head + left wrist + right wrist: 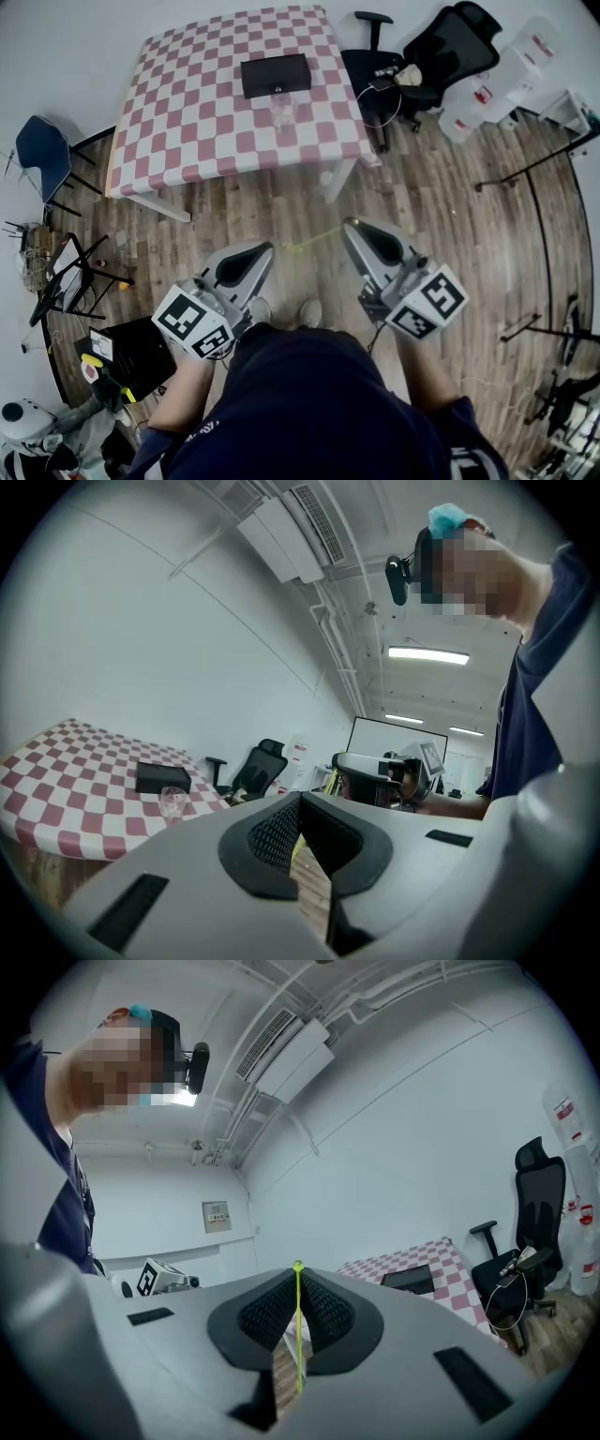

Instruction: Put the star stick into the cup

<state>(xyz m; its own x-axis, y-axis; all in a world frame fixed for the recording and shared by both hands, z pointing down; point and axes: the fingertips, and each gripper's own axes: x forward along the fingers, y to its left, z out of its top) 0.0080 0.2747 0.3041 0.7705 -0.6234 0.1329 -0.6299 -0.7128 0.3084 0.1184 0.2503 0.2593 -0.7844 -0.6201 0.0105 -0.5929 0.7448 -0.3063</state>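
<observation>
A: Which step is it?
B: Carrying: the right gripper pinches the star stick, well apart from the cup on the table; the left gripper is closed, empty.
A: Next?
B: Probably approach, then lower it in.

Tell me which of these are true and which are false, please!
1. The right claw is shut on the star stick. True.
2. The star stick is already in the cup. False: the cup stands on the table, and the stick is well away from it, in the right claw.
3. A black box sits on the table. True.
4. The cup lies on the floor. False: it stands upright on the table, near the black box.
5. The table has a plain blue cover. False: its cover is pink-and-white checks.
</observation>
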